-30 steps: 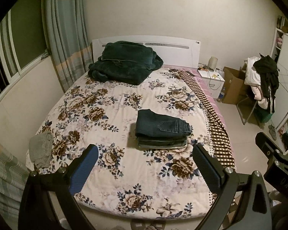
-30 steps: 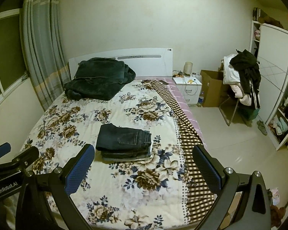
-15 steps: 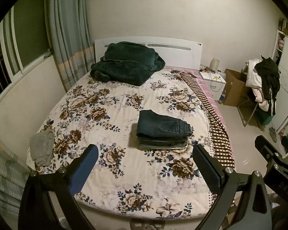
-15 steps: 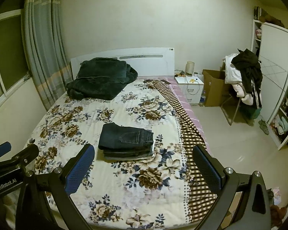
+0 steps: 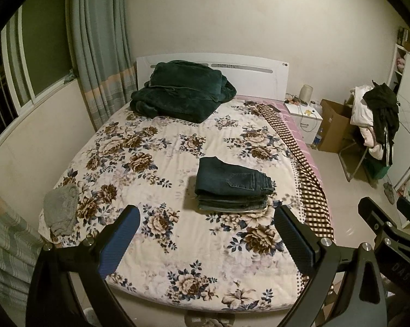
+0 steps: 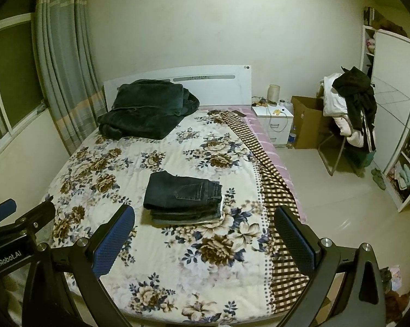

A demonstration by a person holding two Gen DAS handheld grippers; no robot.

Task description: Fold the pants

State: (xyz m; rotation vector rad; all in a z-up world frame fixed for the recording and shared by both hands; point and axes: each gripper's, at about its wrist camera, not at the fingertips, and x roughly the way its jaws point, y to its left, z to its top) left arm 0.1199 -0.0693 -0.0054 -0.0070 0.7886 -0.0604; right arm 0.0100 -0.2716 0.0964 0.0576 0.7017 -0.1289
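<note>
A stack of folded dark jeans (image 5: 233, 185) lies on the floral bed cover (image 5: 155, 179), right of the middle; it also shows in the right wrist view (image 6: 184, 197). My left gripper (image 5: 206, 241) is open and empty, held back above the foot of the bed, well short of the stack. My right gripper (image 6: 205, 241) is open and empty too, at the same distance. The right gripper's body shows at the right edge of the left wrist view (image 5: 390, 234), and the left gripper's body at the left edge of the right wrist view (image 6: 16, 231).
A dark green blanket (image 5: 180, 91) is heaped by the white headboard (image 5: 248, 80). A grey cloth (image 5: 61, 208) lies at the bed's left corner. A nightstand (image 6: 274, 125), a cardboard box (image 6: 307, 122) and a clothes-laden chair (image 6: 349, 114) stand right of the bed.
Both grippers have drawn back and up a little from the bed, so the stack of jeans looks slightly farther away. Both stay open.
</note>
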